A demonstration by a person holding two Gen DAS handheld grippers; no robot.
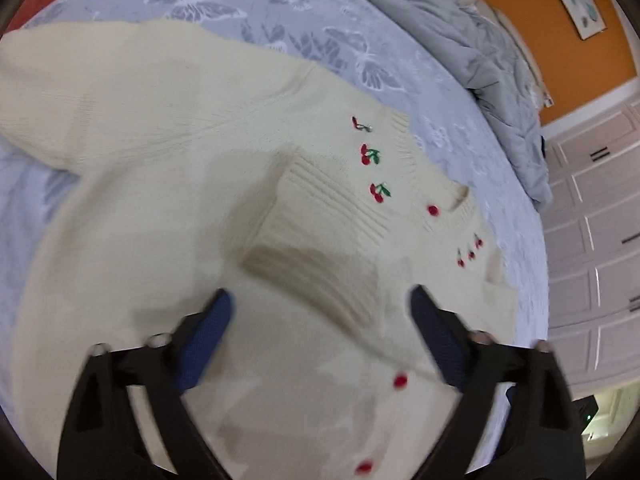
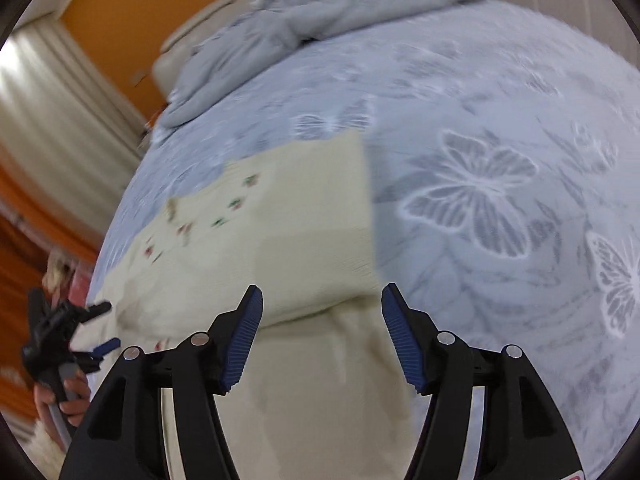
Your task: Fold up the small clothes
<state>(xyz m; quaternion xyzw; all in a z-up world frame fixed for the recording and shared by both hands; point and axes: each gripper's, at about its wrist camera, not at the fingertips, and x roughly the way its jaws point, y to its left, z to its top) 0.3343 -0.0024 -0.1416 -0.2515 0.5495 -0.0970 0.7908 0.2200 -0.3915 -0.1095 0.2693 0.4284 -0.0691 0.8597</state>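
Observation:
A cream knit cardigan (image 1: 160,184) with red cherry embroidery and red buttons lies spread on the bed. One ribbed sleeve cuff (image 1: 320,248) is folded across its front. My left gripper (image 1: 320,320) is open just above the cardigan, its blue pads either side of the cuff, holding nothing. In the right wrist view the cardigan (image 2: 288,232) lies ahead with a sleeve folded in. My right gripper (image 2: 322,328) is open and empty over the cardigan's near part. The left gripper (image 2: 100,328) shows at the far left in a hand.
The bed has a pale blue sheet with a butterfly print (image 2: 480,184). A crumpled grey duvet (image 1: 460,40) lies at the head of the bed, also in the right wrist view (image 2: 320,12). Orange wall, white wardrobe doors (image 1: 592,240) and curtains (image 2: 52,120) surround the bed.

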